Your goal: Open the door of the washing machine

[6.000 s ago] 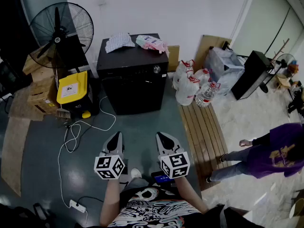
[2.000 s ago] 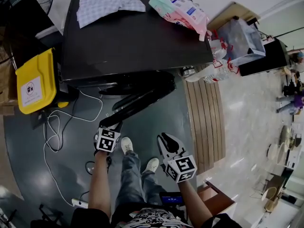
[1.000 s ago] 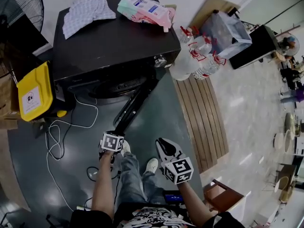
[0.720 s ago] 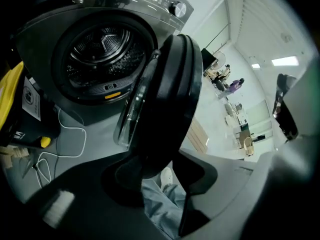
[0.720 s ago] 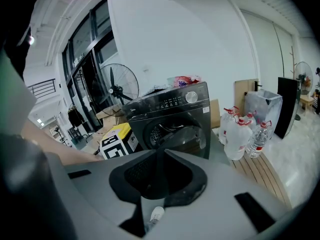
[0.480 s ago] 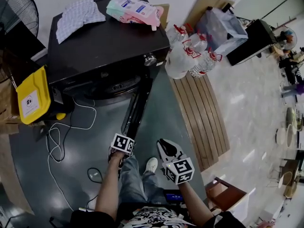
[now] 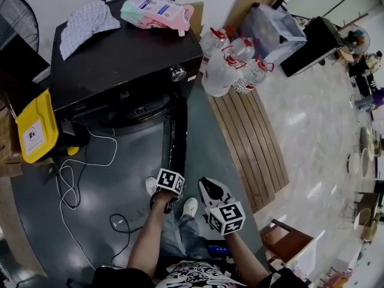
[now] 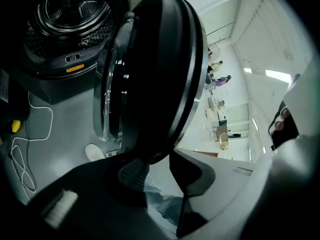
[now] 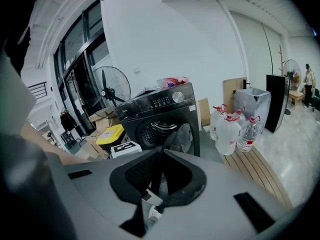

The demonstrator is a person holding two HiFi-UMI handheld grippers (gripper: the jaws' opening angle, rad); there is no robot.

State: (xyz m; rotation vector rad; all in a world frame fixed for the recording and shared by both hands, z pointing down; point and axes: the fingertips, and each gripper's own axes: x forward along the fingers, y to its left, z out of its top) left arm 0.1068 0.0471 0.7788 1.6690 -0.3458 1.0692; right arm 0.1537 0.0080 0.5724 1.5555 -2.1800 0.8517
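The black washing machine (image 7: 120,53) stands at the top of the head view, its drum (image 8: 70,19) exposed. Its round door (image 7: 177,134) is swung wide open and juts edge-on toward me; it fills the left gripper view as the door (image 8: 155,69). My left gripper (image 7: 171,171) is at the door's near edge. The rim sits between its closing jaws (image 8: 157,159), and the ribbed pad (image 8: 131,171) lies against it. My right gripper (image 7: 207,186) hovers just right of it, away from the door. Its jaws (image 9: 159,156) are closing, tips meeting, with nothing between them.
A cloth (image 7: 84,20) and a pink pack (image 7: 157,9) lie on the machine. Water bottles (image 7: 231,65) and a wooden pallet (image 7: 249,143) are to its right. A yellow box (image 7: 37,125) and a white cable (image 7: 78,167) are on the floor at left. My shoe (image 7: 191,207) is below the door.
The door has swung further open, its free edge coming toward me and to the right. My left gripper moved right with it. The right gripper barely shifted.
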